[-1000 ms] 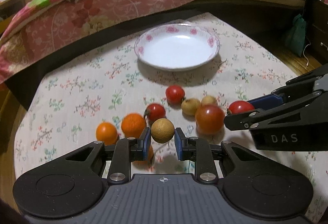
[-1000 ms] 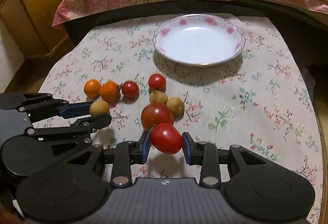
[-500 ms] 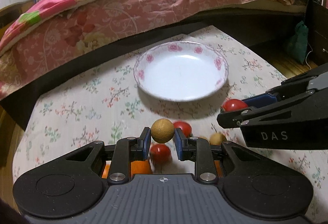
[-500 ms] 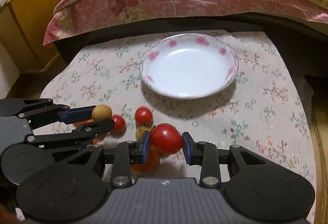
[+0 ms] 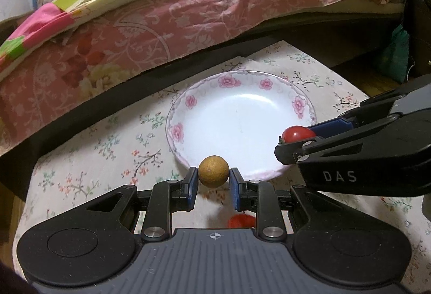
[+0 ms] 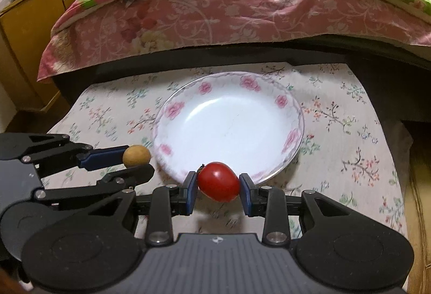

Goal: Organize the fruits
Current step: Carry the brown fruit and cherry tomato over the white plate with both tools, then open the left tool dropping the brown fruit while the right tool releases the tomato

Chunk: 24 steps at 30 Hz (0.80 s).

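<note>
My left gripper (image 5: 213, 181) is shut on a round tan-brown fruit (image 5: 214, 171), held at the near rim of a white plate with pink flowers (image 5: 188, 116). My right gripper (image 6: 218, 187) is shut on a red tomato (image 6: 218, 181), held at the near rim of the same plate (image 6: 292, 137). The plate holds nothing. In the left wrist view the right gripper (image 5: 296, 142) comes in from the right with its tomato (image 5: 297, 133). In the right wrist view the left gripper (image 6: 134, 159) shows at left with the brown fruit (image 6: 136, 156).
The plate sits on a table with a floral cloth (image 5: 94, 159). One red fruit (image 5: 241, 221) shows on the cloth below my left gripper. A bed with pink and yellow quilts (image 5: 161, 11) runs behind the table. A wooden cabinet (image 6: 27, 38) stands at left.
Both grippers have moved forward with their fruits, from above the fruit pile to the plate's near rim. The pile has dropped out of view beneath them.
</note>
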Each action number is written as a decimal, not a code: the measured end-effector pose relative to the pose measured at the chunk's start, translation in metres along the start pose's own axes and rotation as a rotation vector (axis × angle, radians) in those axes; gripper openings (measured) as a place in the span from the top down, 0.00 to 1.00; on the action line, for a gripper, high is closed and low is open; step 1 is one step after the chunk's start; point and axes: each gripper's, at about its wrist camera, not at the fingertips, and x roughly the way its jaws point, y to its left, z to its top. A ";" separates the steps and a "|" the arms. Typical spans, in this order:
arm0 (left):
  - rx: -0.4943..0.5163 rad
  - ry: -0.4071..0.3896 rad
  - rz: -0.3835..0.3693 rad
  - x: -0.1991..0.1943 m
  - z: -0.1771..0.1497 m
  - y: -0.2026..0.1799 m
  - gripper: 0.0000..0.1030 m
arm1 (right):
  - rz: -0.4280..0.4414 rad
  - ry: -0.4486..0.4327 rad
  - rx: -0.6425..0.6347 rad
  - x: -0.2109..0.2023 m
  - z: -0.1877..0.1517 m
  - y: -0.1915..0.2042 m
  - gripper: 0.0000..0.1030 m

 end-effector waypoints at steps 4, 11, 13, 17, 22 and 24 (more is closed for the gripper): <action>0.001 0.009 -0.001 0.013 0.004 0.001 0.69 | -0.011 0.004 0.007 0.013 0.006 -0.006 0.68; 0.019 0.017 0.007 0.025 0.007 0.002 0.70 | -0.009 0.014 0.012 0.027 0.010 -0.012 0.68; 0.017 0.015 0.007 0.026 0.007 0.002 0.70 | -0.009 0.012 0.017 0.030 0.010 -0.013 0.68; 0.017 0.016 0.007 0.028 0.009 0.002 0.69 | -0.008 0.003 0.021 0.032 0.011 -0.015 0.67; 0.019 0.018 0.010 0.028 0.009 0.001 0.66 | -0.012 0.006 0.028 0.034 0.011 -0.016 0.67; 0.019 0.019 0.013 0.028 0.010 0.001 0.65 | -0.012 0.007 0.030 0.034 0.011 -0.017 0.67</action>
